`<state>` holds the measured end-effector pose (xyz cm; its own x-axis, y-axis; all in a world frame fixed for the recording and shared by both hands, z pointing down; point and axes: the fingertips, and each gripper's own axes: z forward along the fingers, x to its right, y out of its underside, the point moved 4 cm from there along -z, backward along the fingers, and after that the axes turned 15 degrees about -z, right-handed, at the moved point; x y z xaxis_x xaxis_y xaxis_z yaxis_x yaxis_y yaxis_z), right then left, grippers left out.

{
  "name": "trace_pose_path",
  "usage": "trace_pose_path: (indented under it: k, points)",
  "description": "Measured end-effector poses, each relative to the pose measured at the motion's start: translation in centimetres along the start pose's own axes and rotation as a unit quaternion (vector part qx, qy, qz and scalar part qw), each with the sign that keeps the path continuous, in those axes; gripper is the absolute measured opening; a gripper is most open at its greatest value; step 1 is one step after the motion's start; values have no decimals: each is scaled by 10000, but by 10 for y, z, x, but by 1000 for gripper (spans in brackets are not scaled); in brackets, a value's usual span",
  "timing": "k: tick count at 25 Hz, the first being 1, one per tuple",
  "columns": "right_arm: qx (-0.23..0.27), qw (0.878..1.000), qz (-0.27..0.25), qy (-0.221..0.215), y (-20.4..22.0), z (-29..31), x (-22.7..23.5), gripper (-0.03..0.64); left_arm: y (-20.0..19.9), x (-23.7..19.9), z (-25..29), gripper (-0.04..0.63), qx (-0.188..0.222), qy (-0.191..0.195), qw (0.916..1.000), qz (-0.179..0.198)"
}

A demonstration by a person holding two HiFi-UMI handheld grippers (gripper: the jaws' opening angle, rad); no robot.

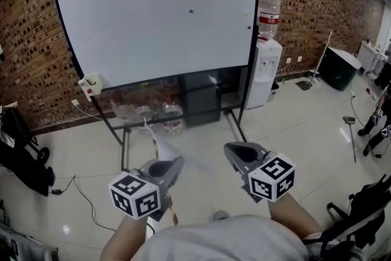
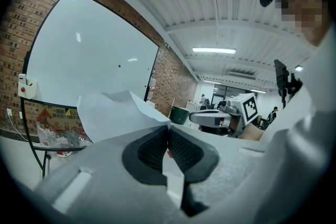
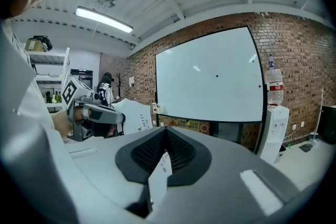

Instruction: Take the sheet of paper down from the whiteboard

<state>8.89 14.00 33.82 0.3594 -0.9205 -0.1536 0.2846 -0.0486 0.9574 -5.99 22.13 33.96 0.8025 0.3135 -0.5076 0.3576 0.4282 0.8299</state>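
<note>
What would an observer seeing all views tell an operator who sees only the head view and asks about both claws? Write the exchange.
Operator: Is the left claw really gripping the sheet of paper?
Observer: Yes. The left gripper view shows its jaws closed on the sheet.
Operator: And the right claw?
Observer: Its own view shows the jaws together, apart from the sheet.

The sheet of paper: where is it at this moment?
The sheet of paper is off the whiteboard, pinched in the left gripper, low and left of centre in the head view, in front of the board's stand.
</note>
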Motion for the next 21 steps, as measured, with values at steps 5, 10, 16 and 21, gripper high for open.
trace_pose_path:
  k: [5, 10, 16, 21]
  points:
    - [2, 10000, 4, 36, -1, 1, -2, 0, -1, 1, -1, 2, -13, 54, 10000, 27]
    - [-4, 10000, 10, 90, 0, -1, -4, 0, 0, 2, -3, 2, -32, 104, 9999, 60]
    - [-37, 9999, 18, 111, 1, -2, -2, 0, -1, 2, 1, 2, -55, 131, 9999, 54]
    - [-40, 9999, 44, 113, 3, 0, 4, 1, -3, 2, 6, 2, -76, 136, 9999, 53]
